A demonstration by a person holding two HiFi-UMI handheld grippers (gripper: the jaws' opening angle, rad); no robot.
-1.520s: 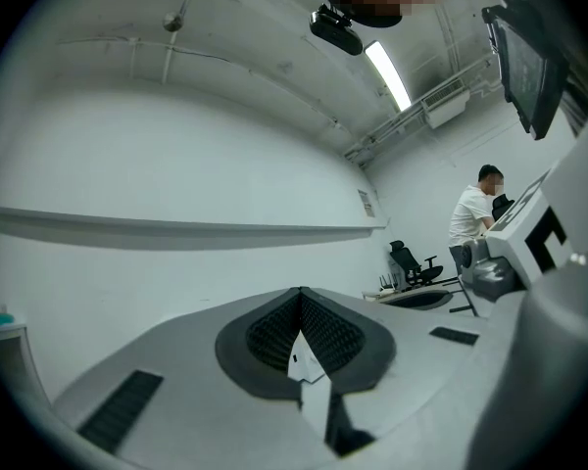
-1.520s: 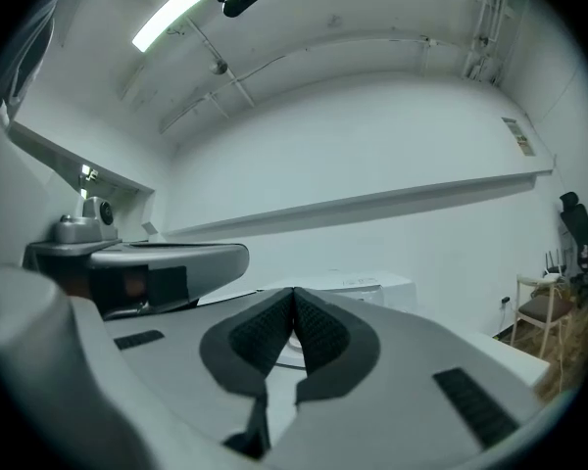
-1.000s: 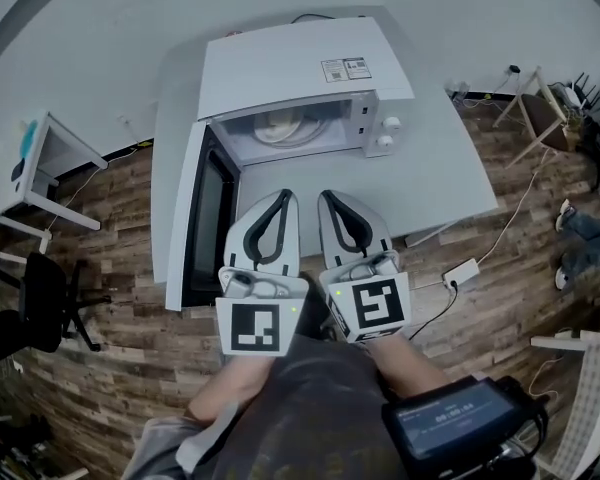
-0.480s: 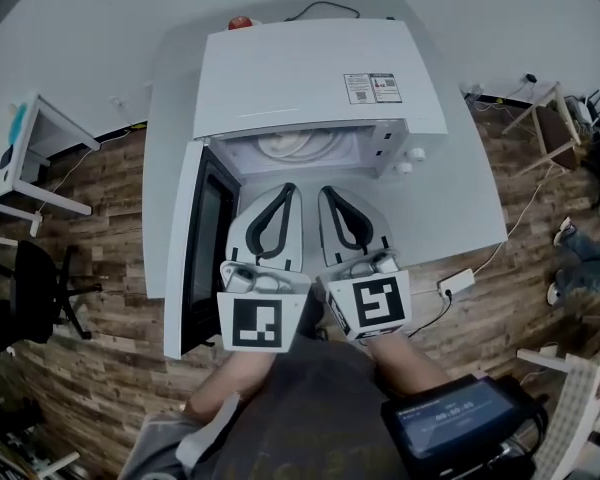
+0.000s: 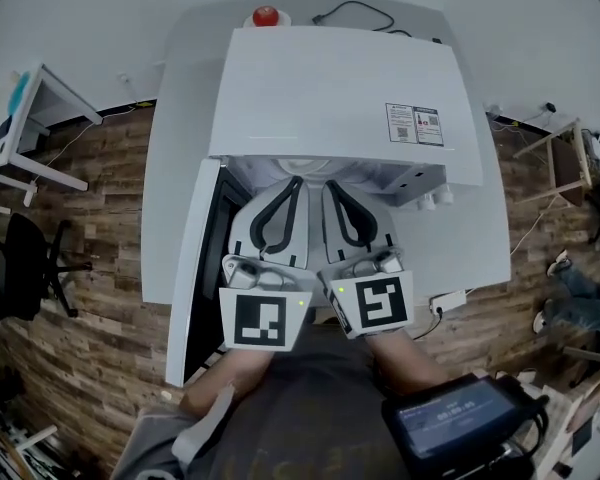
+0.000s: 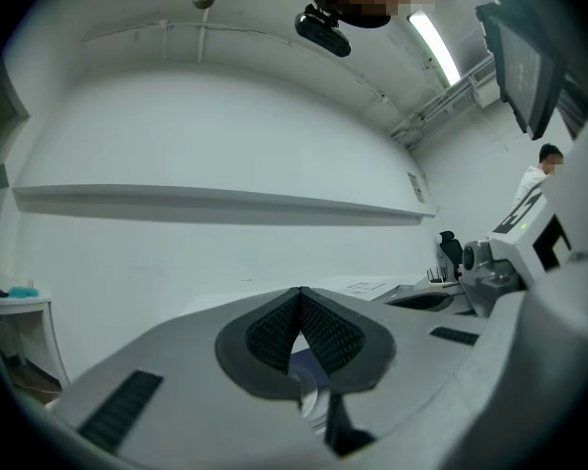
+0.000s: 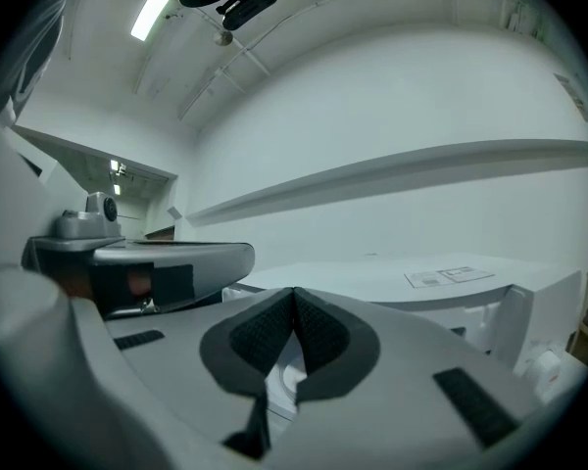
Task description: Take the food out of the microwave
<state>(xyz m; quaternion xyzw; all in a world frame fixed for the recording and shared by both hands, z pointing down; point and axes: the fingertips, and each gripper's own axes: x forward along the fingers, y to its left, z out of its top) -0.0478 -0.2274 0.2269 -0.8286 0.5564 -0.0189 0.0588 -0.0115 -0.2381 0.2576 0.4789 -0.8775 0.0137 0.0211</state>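
Note:
The white microwave (image 5: pixel 330 88) stands on a white table (image 5: pixel 175 168) with its door (image 5: pixel 195 268) swung open to the left. My left gripper (image 5: pixel 292 180) and right gripper (image 5: pixel 332 183) lie side by side, level, their tips at the mouth of the cavity. Both are shut with nothing between the pads. The head view hides the food under the microwave's top. In the left gripper view a white plate (image 6: pixel 309 399) shows through the gap below the left gripper (image 6: pixel 299 297). The right gripper view shows the plate (image 7: pixel 284 380) below the right gripper (image 7: pixel 294 297).
Two knobs (image 5: pixel 435 198) sit on the microwave's front at the right. A red button (image 5: pixel 266 15) and a cable lie behind it. A small white side table (image 5: pixel 30 128) and a black chair (image 5: pixel 30 268) stand on the wood floor at left.
Both grippers have moved forward together, from in front of the open door to the cavity's mouth. The microwave now looms larger and its top hides the plate from above.

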